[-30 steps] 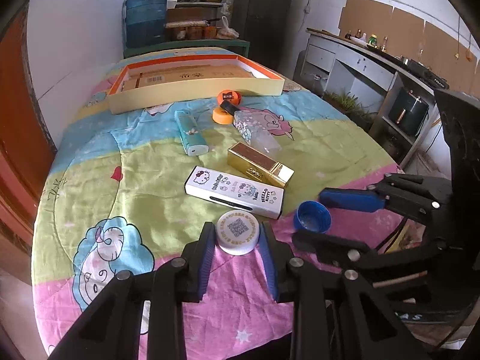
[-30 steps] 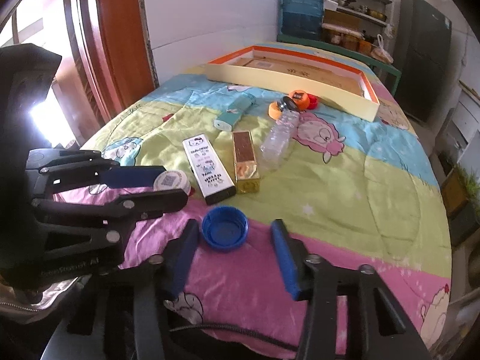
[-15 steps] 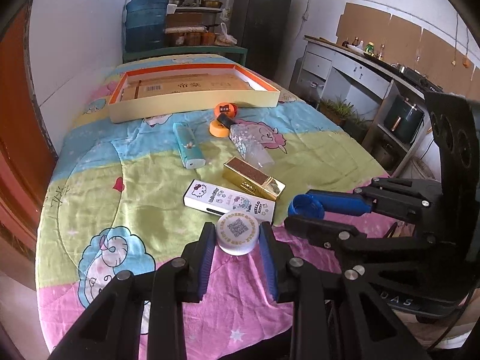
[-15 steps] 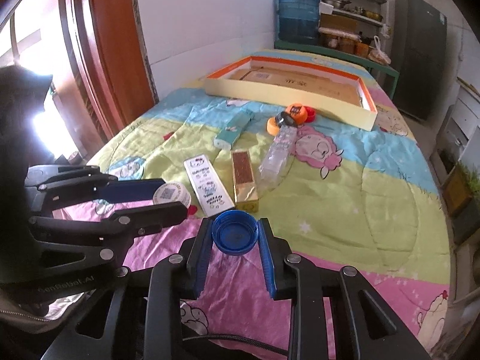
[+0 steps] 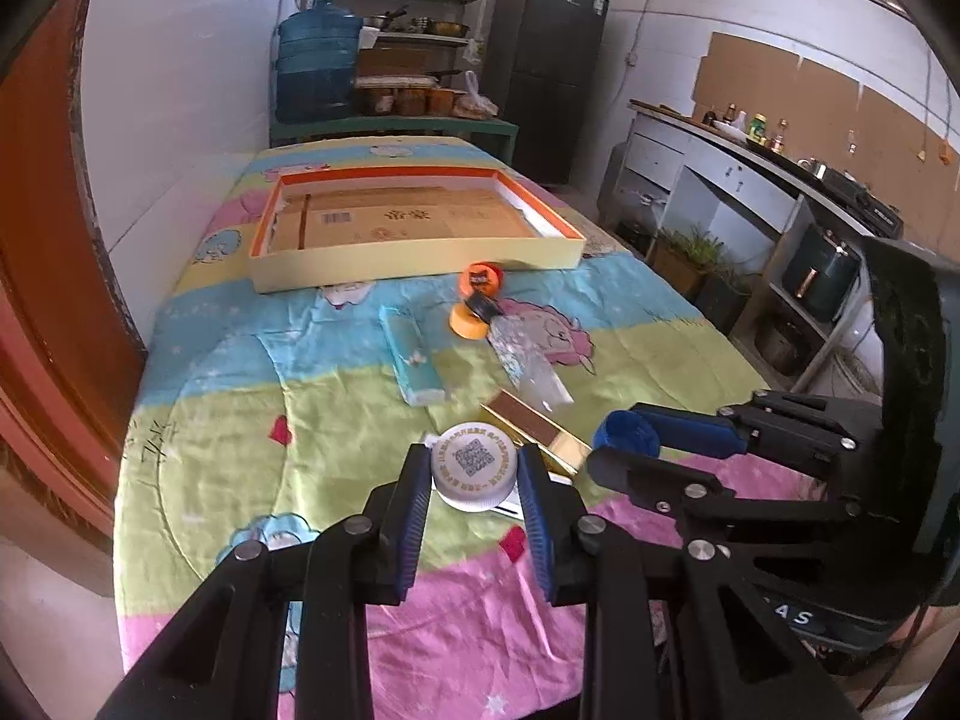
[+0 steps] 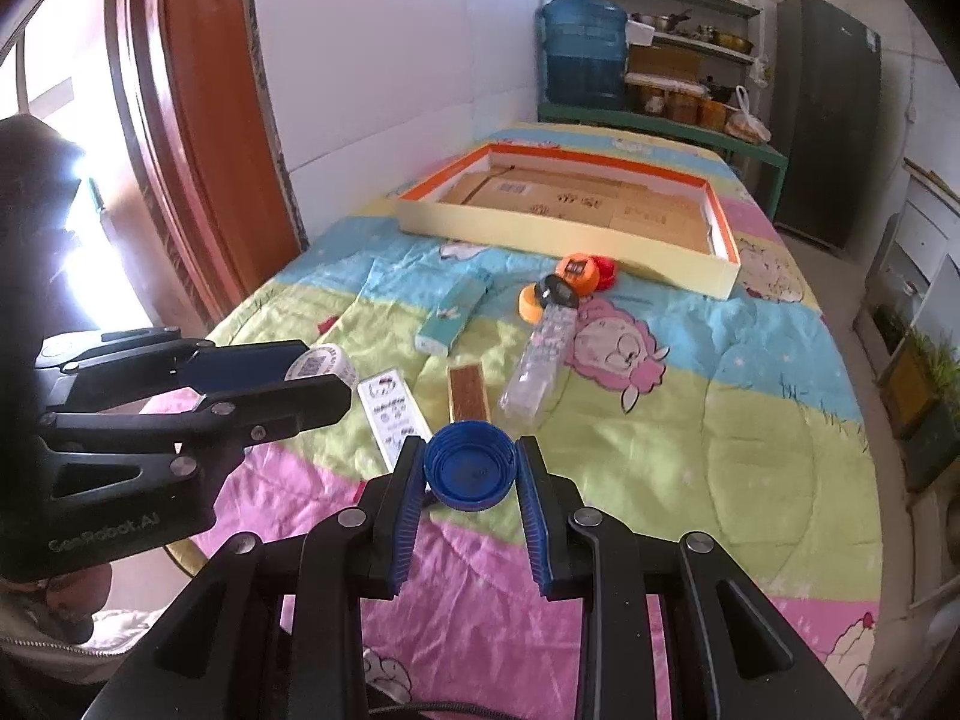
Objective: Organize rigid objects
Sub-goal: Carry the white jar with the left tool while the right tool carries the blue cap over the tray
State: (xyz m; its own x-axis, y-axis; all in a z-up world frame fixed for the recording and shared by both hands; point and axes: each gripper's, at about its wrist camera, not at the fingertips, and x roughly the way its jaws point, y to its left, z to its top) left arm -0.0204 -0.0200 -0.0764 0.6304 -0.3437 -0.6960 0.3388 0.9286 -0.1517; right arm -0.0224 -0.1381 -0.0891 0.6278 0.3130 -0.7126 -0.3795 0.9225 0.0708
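My left gripper (image 5: 474,471) is shut on a white cap with a QR code (image 5: 474,465) and holds it lifted above the near part of the quilted table. My right gripper (image 6: 470,471) is shut on a blue cap (image 6: 470,471), also lifted; it shows at the right of the left wrist view (image 5: 624,432). On the quilt lie a gold box (image 6: 468,390), a white Hello Kitty box (image 6: 393,411), a teal box (image 5: 414,363), a clear bottle (image 6: 540,357) and orange caps (image 5: 480,279). A shallow yellow tray with an orange rim (image 5: 414,255) stands at the far end.
A white wall and red door frame (image 6: 180,120) run along the table's left side. Beyond the table are a shelf with a blue water jug (image 5: 315,75), a dark fridge (image 5: 546,72) and a counter (image 5: 750,180) at the right.
The right gripper closed on the blue cap. Both grippers rose from the quilt with their caps and moved forward, toward the tray.
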